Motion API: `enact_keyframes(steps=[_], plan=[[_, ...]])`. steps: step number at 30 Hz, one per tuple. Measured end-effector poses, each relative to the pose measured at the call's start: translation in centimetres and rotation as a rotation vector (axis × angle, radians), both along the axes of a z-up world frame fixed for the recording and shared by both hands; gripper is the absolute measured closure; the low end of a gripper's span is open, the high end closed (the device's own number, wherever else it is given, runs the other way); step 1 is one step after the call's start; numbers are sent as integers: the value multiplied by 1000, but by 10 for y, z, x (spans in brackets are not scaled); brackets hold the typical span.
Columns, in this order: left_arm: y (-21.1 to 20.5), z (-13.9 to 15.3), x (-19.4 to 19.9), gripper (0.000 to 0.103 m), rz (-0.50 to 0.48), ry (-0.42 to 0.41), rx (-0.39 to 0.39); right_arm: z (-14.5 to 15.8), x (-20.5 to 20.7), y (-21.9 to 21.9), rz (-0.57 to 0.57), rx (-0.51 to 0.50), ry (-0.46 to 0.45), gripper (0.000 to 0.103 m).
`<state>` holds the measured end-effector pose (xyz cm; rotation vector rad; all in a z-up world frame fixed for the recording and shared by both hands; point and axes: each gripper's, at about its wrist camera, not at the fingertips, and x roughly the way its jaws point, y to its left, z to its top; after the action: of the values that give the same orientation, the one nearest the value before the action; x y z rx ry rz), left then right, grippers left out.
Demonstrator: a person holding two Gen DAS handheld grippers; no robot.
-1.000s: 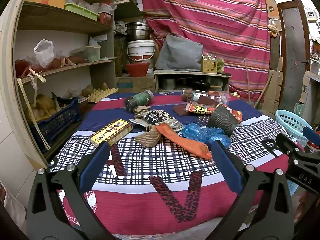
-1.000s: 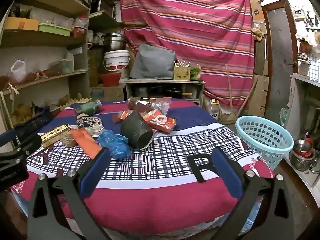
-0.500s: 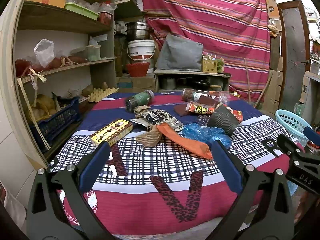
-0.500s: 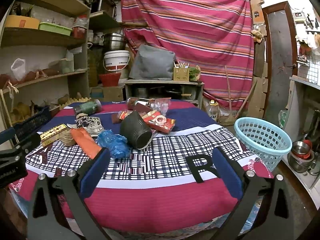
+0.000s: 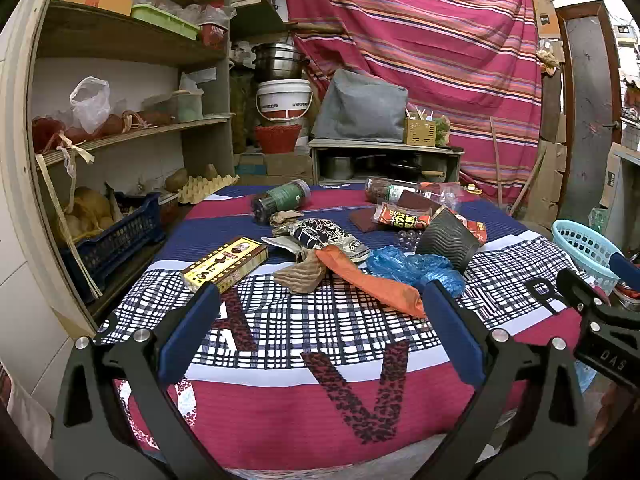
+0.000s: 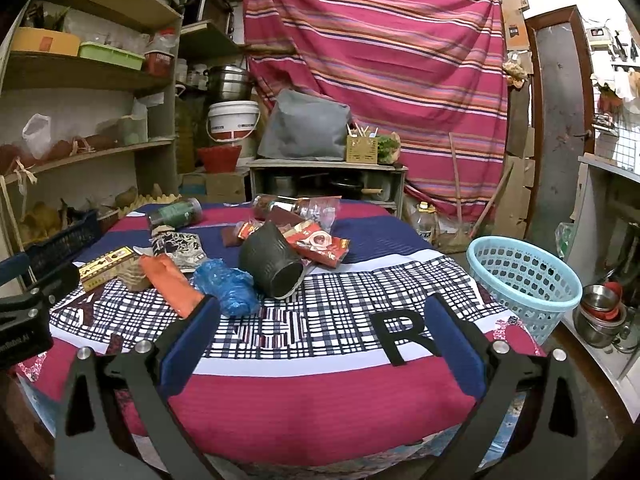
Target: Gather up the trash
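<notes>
Trash lies across the cloth-covered table [image 5: 320,360]: a yellow box [image 5: 226,263], an orange wrapper [image 5: 368,280], a blue plastic bag [image 5: 416,266], a black ribbed cup [image 5: 448,240] on its side, a patterned packet [image 5: 328,236], red snack packets [image 5: 404,218] and a green-labelled jar [image 5: 280,200]. A light blue basket [image 6: 524,276] stands right of the table. My left gripper [image 5: 320,336] is open and empty at the table's near edge. My right gripper [image 6: 320,336] is open and empty, near the blue bag [image 6: 228,284] and cup [image 6: 274,266].
Wooden shelves [image 5: 120,132] with bags and a dark blue crate [image 5: 112,240] stand at the left. A low shelf [image 5: 384,160] with pots and a striped curtain are behind. Metal bowls [image 6: 600,312] sit on the floor at the right.
Both grippers have drifted very slightly; nothing on the table has moved.
</notes>
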<state>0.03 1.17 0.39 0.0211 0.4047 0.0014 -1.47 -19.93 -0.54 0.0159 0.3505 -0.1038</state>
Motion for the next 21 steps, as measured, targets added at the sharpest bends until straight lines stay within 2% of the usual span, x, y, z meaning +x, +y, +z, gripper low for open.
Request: enact_keyframes(steps=[21], plan=[[5,0,0,5,1,2,-2,0,0,0,0,0,1,4]])
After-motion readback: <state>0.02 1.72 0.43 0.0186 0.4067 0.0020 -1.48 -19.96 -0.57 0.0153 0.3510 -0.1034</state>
